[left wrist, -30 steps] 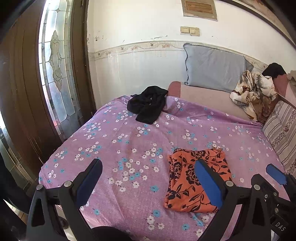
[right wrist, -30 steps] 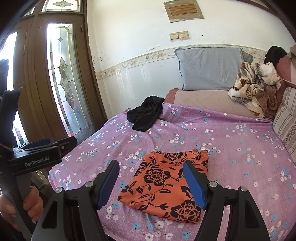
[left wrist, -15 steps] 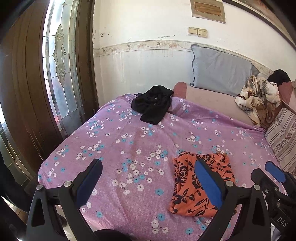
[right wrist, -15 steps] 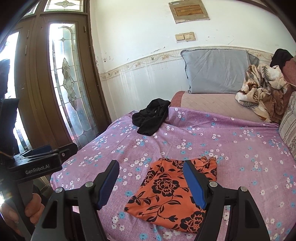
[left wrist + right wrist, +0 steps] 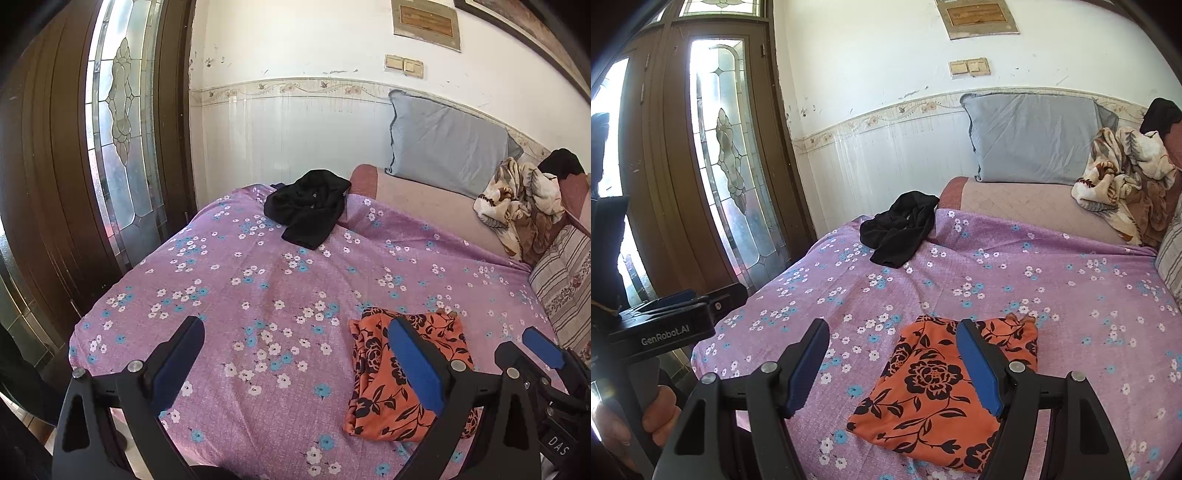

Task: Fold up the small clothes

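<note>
An orange cloth with black flowers (image 5: 376, 373) (image 5: 934, 391) lies folded flat near the front of a bed under a purple flowered sheet (image 5: 258, 295) (image 5: 1015, 280). A crumpled black garment (image 5: 308, 210) (image 5: 899, 230) sits at the sheet's far end. My left gripper (image 5: 295, 354) hovers open above the sheet, left of the orange cloth, with nothing between its fingers. My right gripper (image 5: 892, 354) also stands open and empty, above the orange cloth's near left part. The right gripper's tip (image 5: 543, 349) shows at the left wrist view's right edge.
A grey pillow (image 5: 447, 144) (image 5: 1030, 140) leans on the wall behind a bare mattress strip. A beige patterned blanket heap (image 5: 521, 203) (image 5: 1126, 184) lies at the far right. A wooden door with leaded glass (image 5: 118, 122) (image 5: 727, 162) stands left. A hand (image 5: 635, 417) holds the left gripper's handle.
Both grippers have drawn back from the bed; the orange cloth and black garment look smaller and farther. Both pairs of jaws stay as wide as before. The cloths have not moved.
</note>
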A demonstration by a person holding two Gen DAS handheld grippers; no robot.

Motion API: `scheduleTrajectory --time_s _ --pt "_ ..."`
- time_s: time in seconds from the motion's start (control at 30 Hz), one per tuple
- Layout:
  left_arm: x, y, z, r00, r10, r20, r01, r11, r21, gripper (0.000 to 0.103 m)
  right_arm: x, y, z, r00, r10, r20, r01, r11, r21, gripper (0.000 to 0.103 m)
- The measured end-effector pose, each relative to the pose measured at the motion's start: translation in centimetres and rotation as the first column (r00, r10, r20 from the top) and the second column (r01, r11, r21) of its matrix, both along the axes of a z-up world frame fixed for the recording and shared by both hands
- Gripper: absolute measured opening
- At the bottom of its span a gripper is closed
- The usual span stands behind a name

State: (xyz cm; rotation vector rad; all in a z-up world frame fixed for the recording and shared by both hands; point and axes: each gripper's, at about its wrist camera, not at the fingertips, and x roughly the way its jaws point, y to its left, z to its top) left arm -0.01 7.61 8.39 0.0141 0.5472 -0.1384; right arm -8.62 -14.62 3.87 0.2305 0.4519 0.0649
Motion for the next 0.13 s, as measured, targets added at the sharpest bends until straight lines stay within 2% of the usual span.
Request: scheduleTrajectory --time_s 0.13 --pt "0.15 0.09 -0.06 0.999 0.004 0.040 -0.004 1.000 -0.008 0.100 0.79 -0.30 -0.42 1.000 0.000 -0.011 0.000 1.000 0.024 0.074"
